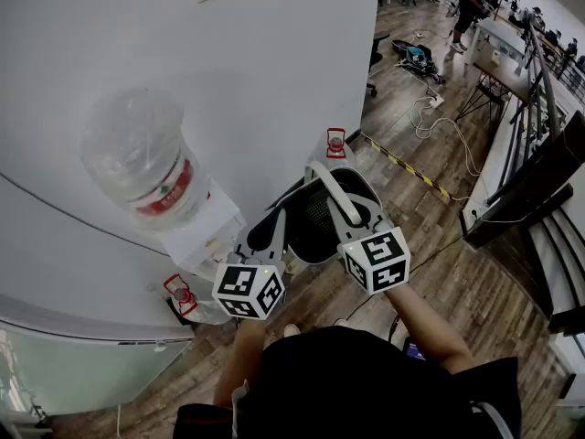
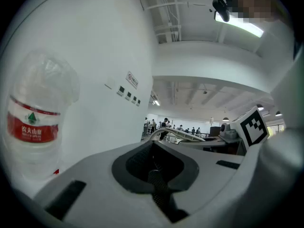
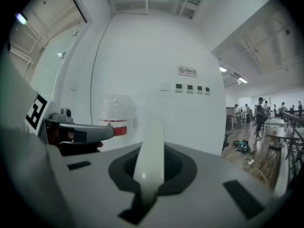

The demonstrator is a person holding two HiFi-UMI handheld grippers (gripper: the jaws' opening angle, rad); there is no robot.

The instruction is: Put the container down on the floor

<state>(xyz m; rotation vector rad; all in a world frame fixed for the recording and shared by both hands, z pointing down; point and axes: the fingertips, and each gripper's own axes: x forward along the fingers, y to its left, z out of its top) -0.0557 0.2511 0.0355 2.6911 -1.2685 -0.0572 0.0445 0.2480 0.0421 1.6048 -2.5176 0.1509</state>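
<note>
Nearest the camera, the left gripper [image 1: 276, 230] and the right gripper [image 1: 353, 223] are both held out in front of the person, marker cubes facing up.

The right gripper's jaws are clenched on the white handle [image 3: 151, 151], which runs upright through the gap between them. The left gripper's jaws are also closed, pinching a dark mesh strip; this is judged to be part of the container's side, though the left gripper view does not show the join plainly.

The container [image 1: 315, 236] hangs between the two grippers. It is a dark mesh bin with a pale rim, its handle arching over it towards the right gripper. It is clear of the floor [image 1: 439, 273], with bare wood boards visible below and to its right.

Just beyond it on the left stands a white dispenser [image 1: 212, 238] carrying an inverted water bottle [image 1: 137, 165] with a red label, set against a curved white wall [image 1: 274, 53]. Further off, striped tape [image 1: 402, 165] and loose cables [image 1: 439, 126] lie on the boards. People [image 1: 471, 7] stand at the far end of the room.

Assessment: the carry is in hand and the set-down has not begun. The next move calls for lowering both grippers together, keeping the bin level, onto the open boards to the right of the dispenser. Neither grip should be released until the base rests flat. The dispenser stands close on the left and should be given room on the descent.
</note>
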